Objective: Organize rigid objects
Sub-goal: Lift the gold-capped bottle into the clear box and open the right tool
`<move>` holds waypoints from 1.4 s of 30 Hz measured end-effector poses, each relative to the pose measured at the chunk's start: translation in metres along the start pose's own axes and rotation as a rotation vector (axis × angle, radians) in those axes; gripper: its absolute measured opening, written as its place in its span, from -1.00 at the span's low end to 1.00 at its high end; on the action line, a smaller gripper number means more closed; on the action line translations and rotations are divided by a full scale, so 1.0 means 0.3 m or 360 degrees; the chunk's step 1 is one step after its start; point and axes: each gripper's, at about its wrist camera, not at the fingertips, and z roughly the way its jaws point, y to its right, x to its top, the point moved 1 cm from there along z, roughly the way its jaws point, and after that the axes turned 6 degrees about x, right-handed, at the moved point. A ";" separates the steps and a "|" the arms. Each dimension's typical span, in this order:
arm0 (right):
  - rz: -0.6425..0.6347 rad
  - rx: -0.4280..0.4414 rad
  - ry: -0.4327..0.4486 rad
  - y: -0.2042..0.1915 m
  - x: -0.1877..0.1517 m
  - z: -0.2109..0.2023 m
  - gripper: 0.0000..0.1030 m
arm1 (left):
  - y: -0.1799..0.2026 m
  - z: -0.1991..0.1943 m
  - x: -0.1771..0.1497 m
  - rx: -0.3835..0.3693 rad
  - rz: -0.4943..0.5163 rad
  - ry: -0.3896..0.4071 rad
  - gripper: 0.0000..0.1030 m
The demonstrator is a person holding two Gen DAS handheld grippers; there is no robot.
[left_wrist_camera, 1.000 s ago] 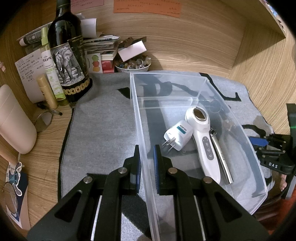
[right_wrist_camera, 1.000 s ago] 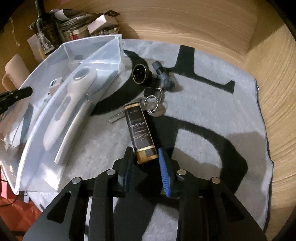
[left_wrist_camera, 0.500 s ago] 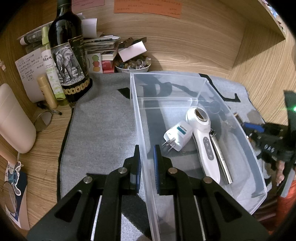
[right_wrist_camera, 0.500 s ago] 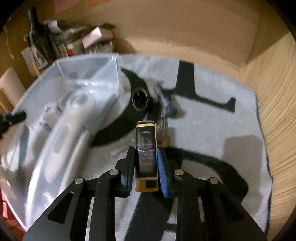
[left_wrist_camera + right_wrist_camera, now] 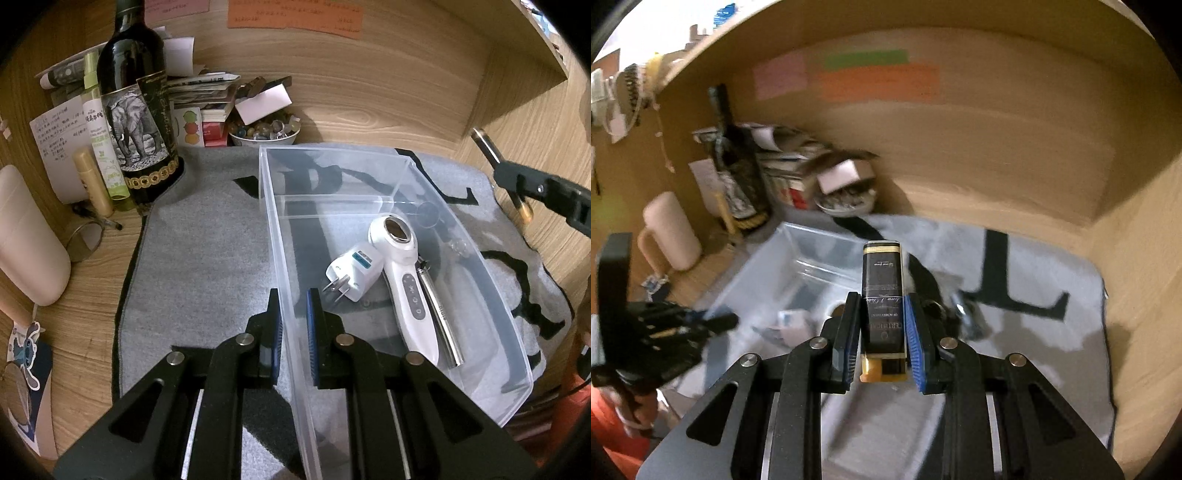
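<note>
Wood panelling backs a table spread with a grey mat, and a clear plastic bin sits on the mat. Inside the bin lie a white plug adapter, a white handheld device and a silver pen-like rod, side by side and touching. The task's thing is a slim black bottle with pale lettering and a gold end. It is held in the air above the mat, near the bin's right side. The right claw is clenched on the bottle's lower part, gold end towards the camera. The left claw straddles the bin's near-left wall, fingers nearly together; whether they pinch it I cannot tell.
</note>
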 end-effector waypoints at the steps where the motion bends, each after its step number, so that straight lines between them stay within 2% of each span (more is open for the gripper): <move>1: -0.0014 0.0016 -0.0003 -0.015 0.006 0.007 -0.58 | -0.002 -0.001 -0.001 -0.0002 0.0000 0.0001 -0.77; 6: -0.0058 0.0069 -0.0067 -0.069 0.015 0.070 -0.58 | -0.005 -0.002 -0.003 -0.0012 -0.0001 0.0006 -0.77; 12: -0.0069 0.0117 -0.0226 -0.106 0.008 0.173 -0.58 | -0.010 -0.003 -0.005 -0.0027 -0.0003 0.0013 -0.77; 19: -0.0105 0.0122 -0.0398 -0.120 -0.010 0.268 -0.58 | -0.010 -0.003 -0.008 -0.0040 -0.0007 0.0022 -0.77; 26: -0.0110 0.0132 -0.0508 -0.128 -0.019 0.315 -0.58 | -0.014 -0.004 -0.008 -0.0046 -0.0011 0.0023 -0.77; 34: -0.0109 0.0124 -0.0462 -0.131 -0.013 0.291 -0.55 | -0.013 -0.002 -0.007 -0.0039 -0.0008 0.0021 -0.77; 36: -0.0125 0.0107 -0.0423 -0.132 -0.007 0.265 -0.49 | -0.013 0.000 -0.005 -0.0039 -0.0010 0.0019 -0.77; 38: -0.0134 0.0089 -0.0373 -0.131 0.002 0.238 -0.31 | -0.011 0.000 -0.004 -0.0037 -0.0011 0.0017 -0.77; 42: -0.0145 0.0042 -0.0258 -0.117 0.020 0.164 -0.17 | -0.009 0.000 -0.004 -0.0029 -0.0008 0.0016 -0.77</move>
